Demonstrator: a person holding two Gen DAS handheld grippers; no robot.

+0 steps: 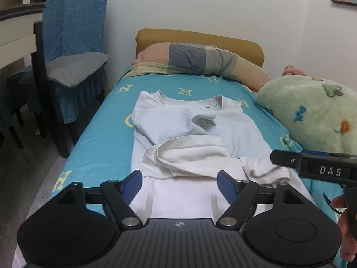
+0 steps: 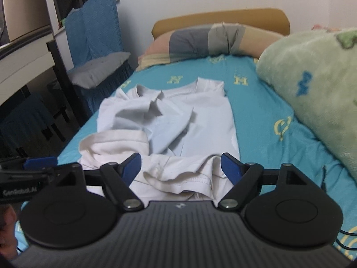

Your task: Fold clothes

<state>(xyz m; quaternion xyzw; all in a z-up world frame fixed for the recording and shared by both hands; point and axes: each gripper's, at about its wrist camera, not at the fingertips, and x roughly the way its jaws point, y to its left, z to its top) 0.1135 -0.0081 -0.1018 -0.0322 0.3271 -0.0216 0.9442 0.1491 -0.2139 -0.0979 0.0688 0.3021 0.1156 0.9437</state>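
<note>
So the white T-shirt (image 1: pixel 191 129) lies lengthwise mid-frame on the bed (image 1: pixel 100 138), collar far. Both spread, empty: left hand-held gripper (image 1: pixel 179 184) and right hand-held gripper (image 2: pixel 180 167) sit level at its bunched near hem.

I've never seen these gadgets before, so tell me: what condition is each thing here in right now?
Left gripper: jaws open, holding nothing.
Right gripper: jaws open, holding nothing.
White T-shirt: lying on the bed, partly folded, rumpled, hem bunched near the grippers.
Bed sheet: spread flat.
Green blanket: heaped at the bed's side.
Pillow: lying at the headboard.
</note>
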